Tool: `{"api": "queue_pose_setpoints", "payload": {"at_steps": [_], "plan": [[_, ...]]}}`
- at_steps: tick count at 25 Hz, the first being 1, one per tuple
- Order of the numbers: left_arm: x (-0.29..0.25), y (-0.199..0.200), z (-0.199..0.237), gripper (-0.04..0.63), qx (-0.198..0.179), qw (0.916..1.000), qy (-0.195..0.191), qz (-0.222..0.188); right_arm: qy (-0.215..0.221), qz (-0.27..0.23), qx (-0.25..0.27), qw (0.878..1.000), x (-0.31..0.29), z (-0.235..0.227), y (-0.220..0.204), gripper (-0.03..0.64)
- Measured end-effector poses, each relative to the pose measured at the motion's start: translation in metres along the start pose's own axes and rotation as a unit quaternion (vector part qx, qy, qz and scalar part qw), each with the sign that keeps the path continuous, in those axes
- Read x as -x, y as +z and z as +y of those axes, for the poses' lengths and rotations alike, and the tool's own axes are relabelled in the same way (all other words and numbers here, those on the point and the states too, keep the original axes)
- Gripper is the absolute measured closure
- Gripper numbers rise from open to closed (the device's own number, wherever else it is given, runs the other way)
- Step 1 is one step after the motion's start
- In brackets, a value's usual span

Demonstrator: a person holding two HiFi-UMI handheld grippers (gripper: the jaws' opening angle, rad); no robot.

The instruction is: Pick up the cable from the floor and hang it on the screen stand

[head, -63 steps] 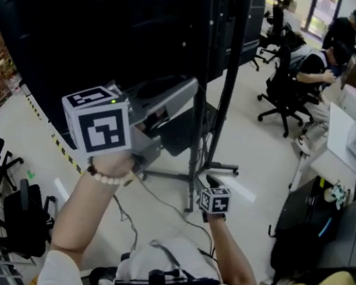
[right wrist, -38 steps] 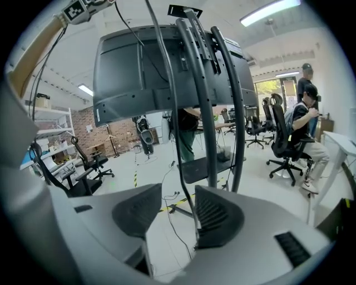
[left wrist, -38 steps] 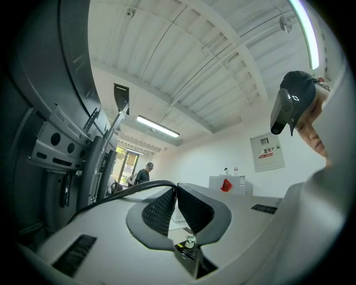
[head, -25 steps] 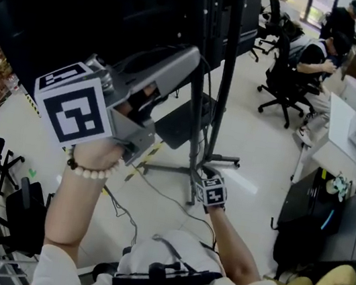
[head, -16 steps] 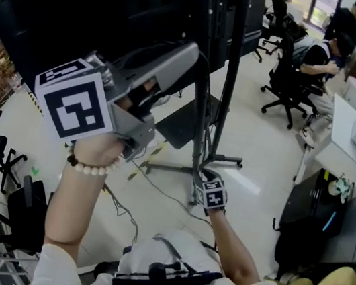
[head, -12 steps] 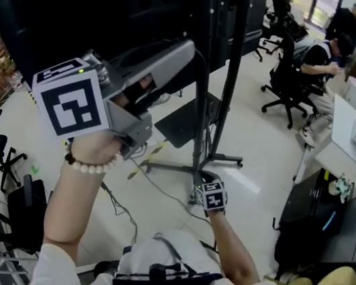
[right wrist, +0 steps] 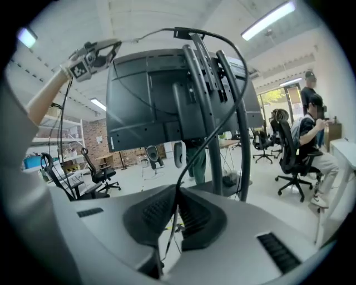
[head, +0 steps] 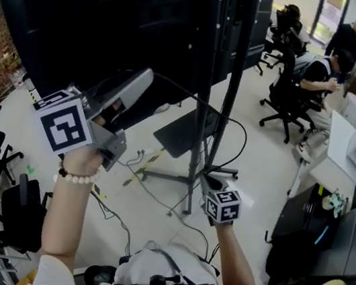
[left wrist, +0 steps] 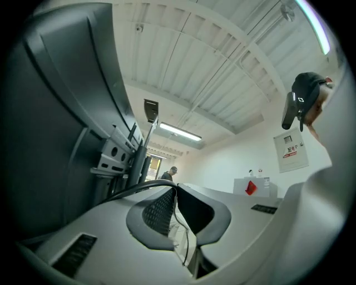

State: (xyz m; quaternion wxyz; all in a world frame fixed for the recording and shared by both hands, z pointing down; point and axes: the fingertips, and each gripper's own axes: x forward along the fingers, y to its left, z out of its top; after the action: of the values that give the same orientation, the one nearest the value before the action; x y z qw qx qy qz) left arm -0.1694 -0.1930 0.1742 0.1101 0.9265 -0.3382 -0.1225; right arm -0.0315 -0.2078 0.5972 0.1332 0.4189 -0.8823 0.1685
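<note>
A thin black cable [head: 239, 125] arcs from my left gripper [head: 150, 76] over to my right gripper [head: 210, 178], passing the black posts of the screen stand [head: 202, 108]. The left gripper is raised beside the back of the big dark screen [head: 111, 17], shut on the cable [left wrist: 130, 191]. The right gripper [right wrist: 177, 195] is lower, near the stand's base. Its jaws have just been closing and now pinch the cable [right wrist: 243, 111], which loops up over the stand [right wrist: 207, 106] toward the left gripper [right wrist: 95, 52].
Loose cables [head: 118, 213] trail on the pale floor by the stand's feet [head: 158, 176]. People sit on office chairs [head: 297, 84] at the back right beside a white desk [head: 351, 145]. Black chairs [head: 12, 211] stand at the left, a dark case [head: 299, 228] at the right.
My right gripper has risen from the floor by the stand's base with the cable in it. The left gripper has swung left and lower. The cable now arcs between them.
</note>
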Motion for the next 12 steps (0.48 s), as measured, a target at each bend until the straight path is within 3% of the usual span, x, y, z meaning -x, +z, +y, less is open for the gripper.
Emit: {"api": "queue_pose_setpoints", "payload": {"at_steps": [3,8,12], "plan": [[0.019,-0.026,0.025,0.58,0.016,0.999,0.041,-0.004,0.011,-0.013,0.028,0.999,0.02,0.0,0.047,0.595],[0.059,-0.053,0.062,0.58,-0.019,0.9893,0.145,-0.009,0.014,0.005,0.089,0.996,0.049,-0.026,0.107,0.595],[0.083,-0.079,0.084,0.58,-0.033,0.9755,0.218,0.005,0.086,-0.01,0.095,0.992,0.069,-0.026,0.157,0.594]]}}
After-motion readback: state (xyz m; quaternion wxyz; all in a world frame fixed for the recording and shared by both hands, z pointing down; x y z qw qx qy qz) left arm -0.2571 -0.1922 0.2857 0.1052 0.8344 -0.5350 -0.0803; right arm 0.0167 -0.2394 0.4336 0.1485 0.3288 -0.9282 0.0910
